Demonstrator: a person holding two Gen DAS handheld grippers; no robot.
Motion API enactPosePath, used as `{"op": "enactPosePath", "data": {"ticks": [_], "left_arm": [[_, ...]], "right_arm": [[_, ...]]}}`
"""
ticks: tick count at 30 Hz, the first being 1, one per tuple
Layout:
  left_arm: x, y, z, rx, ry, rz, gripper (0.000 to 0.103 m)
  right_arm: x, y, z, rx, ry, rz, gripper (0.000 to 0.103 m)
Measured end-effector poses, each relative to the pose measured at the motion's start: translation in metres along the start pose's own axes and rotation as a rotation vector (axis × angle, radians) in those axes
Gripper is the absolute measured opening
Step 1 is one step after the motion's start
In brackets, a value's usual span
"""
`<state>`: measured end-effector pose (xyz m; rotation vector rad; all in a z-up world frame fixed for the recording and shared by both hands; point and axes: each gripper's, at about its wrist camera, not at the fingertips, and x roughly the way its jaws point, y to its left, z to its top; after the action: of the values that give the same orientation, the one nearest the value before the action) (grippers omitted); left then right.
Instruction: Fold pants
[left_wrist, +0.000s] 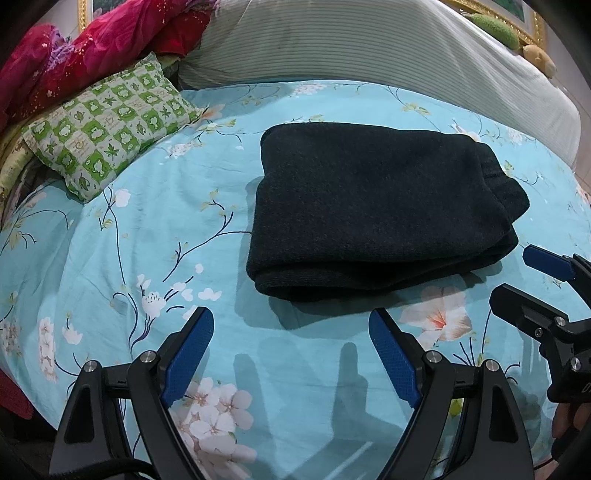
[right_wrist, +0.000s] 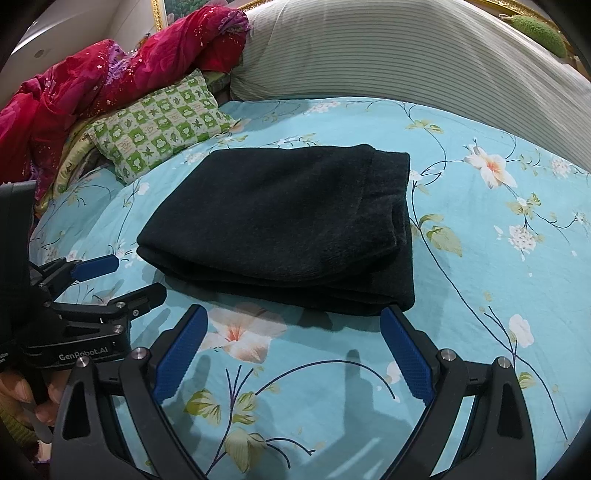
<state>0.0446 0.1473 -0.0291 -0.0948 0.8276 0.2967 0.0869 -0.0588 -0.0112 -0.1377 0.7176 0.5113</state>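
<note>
Both tongs empty: my left gripper (left_wrist: 291, 354) and my right gripper (right_wrist: 293, 350) stand spread wide, pinching nothing, just short of the near edge of the pants (right_wrist: 280, 225) and not touching them. Pants: dark, lying as a compact stack of layers on the blue flowered bedsheet (right_wrist: 480, 258), near the green checked pillow (right_wrist: 159, 129) and in front of the striped bolster (right_wrist: 388, 55). Progress, as I judge it: folding looks finished or nearly so, with at most a last squaring of the uneven edges left.
</note>
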Motion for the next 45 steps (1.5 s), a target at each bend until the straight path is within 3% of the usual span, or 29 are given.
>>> {"op": "enactPosePath", "data": {"ticks": [45], "left_arm": [[-0.010, -0.005, 0.004, 0.001, -0.015, 0.007, 0.087]], "right_arm": [[-0.011, -0.001, 0.005, 0.016, -0.019, 0.002, 0.095]]}}
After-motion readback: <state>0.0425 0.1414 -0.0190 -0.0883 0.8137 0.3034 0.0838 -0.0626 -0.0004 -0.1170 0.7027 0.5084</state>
